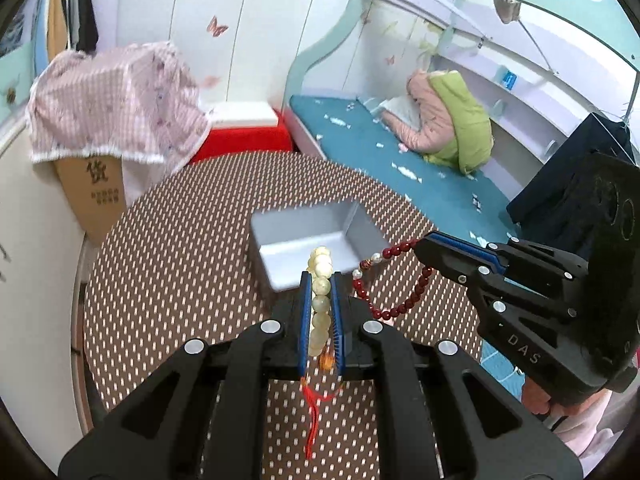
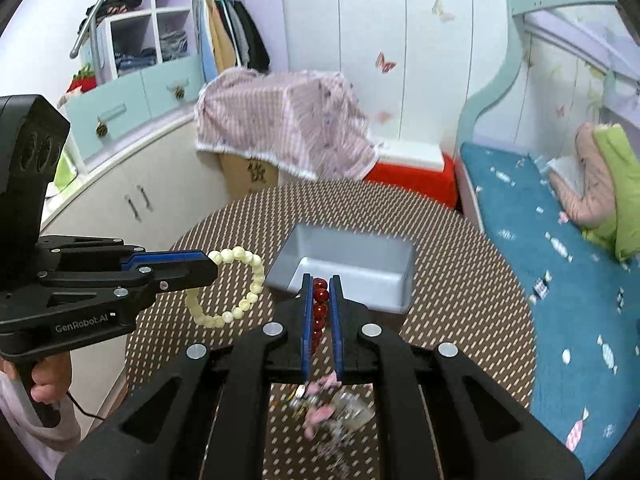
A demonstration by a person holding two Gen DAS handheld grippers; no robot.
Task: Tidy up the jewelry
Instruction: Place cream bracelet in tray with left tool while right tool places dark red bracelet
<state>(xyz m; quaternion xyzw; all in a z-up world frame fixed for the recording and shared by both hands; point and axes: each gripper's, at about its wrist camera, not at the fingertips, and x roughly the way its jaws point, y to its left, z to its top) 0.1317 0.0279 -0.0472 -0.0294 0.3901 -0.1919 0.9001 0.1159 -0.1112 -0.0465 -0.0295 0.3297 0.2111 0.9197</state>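
Bracelets hung off the bench: my left tongs [image 1: 320, 280] pinched the cream bracelet [image 1: 321, 280], my right tongs [image 2: 320, 284] the red bracelet [image 2: 320, 304]. Swinging loops could snag the grey box [image 2: 352, 268] rim or miss it.

Bracelets: 2, namely 1 cream bracelet [image 1: 320, 280] and 1 red bracelet [image 1: 394, 280]. Grey box [image 1: 304, 236]: 1. Grippers: 2, left gripper [image 1: 320, 280] and right gripper [image 2: 320, 284]. Loose jewelry heap [image 2: 332, 412] on worktop [image 1: 180, 260]: 1, pieces blurred, uncounted.
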